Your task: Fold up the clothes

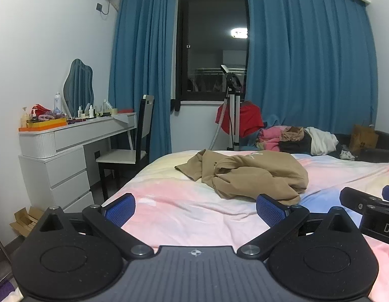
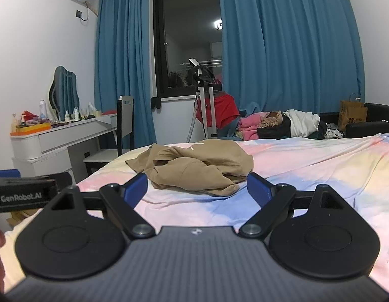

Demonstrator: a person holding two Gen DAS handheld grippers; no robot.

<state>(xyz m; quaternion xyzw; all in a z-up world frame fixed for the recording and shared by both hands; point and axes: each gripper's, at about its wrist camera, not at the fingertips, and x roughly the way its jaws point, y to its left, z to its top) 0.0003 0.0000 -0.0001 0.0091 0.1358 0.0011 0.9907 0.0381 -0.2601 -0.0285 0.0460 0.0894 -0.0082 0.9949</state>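
Observation:
A crumpled tan garment [image 1: 247, 173] lies in a heap on the pastel bedsheet [image 1: 174, 209]; it also shows in the right wrist view [image 2: 194, 167]. My left gripper [image 1: 195, 207] is open and empty, held above the sheet just short of the garment. My right gripper [image 2: 197, 188] is open and empty, its blue pads [image 2: 136, 186] on either side of the garment's near edge, not touching it. The right gripper's body [image 1: 368, 209] shows at the right of the left wrist view. The left gripper's body [image 2: 23, 193] shows at the left of the right wrist view.
A pile of mixed clothes [image 1: 295, 138] lies beyond the bed's far edge. A white dressing table [image 1: 68, 146] and a chair [image 1: 134, 148] stand left of the bed. A garment steamer with a red cloth [image 1: 234, 118] stands by the window. A paper bag [image 2: 351, 114] stands at the right.

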